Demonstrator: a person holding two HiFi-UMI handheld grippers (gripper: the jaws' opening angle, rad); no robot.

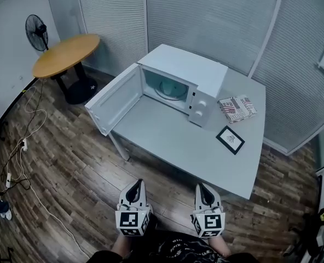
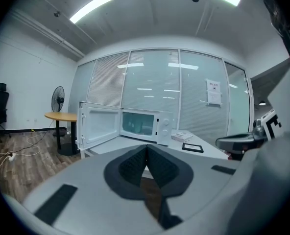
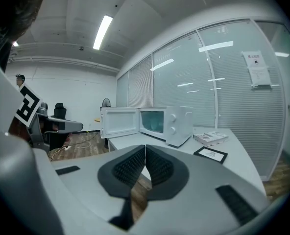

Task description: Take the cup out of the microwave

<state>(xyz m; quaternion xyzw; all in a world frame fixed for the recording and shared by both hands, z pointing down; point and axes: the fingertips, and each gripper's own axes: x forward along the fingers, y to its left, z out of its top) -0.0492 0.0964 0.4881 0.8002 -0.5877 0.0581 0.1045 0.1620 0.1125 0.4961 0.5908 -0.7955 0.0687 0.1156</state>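
Note:
A white microwave (image 1: 181, 84) stands on the grey table (image 1: 173, 144), and its door (image 1: 114, 98) is swung wide open to the left. Only the glass turntable (image 1: 170, 91) shows in its cavity; I see no cup in any view. My left gripper (image 1: 134, 186) and right gripper (image 1: 201, 189) are side by side low in the head view, over the wooden floor short of the table's near edge. Both point toward the microwave. In the left gripper view the left gripper (image 2: 146, 148) has its pads together with nothing between them. The right gripper (image 3: 145, 148) stands likewise, with the microwave (image 3: 169, 124) far ahead.
A patterned packet (image 1: 237, 107) and a black-framed card (image 1: 230, 139) lie on the table right of the microwave. A round wooden table (image 1: 66, 53) and a standing fan (image 1: 37, 32) are at the far left. Cables (image 1: 19, 147) trail over the floor. Blinds and glass walls stand behind.

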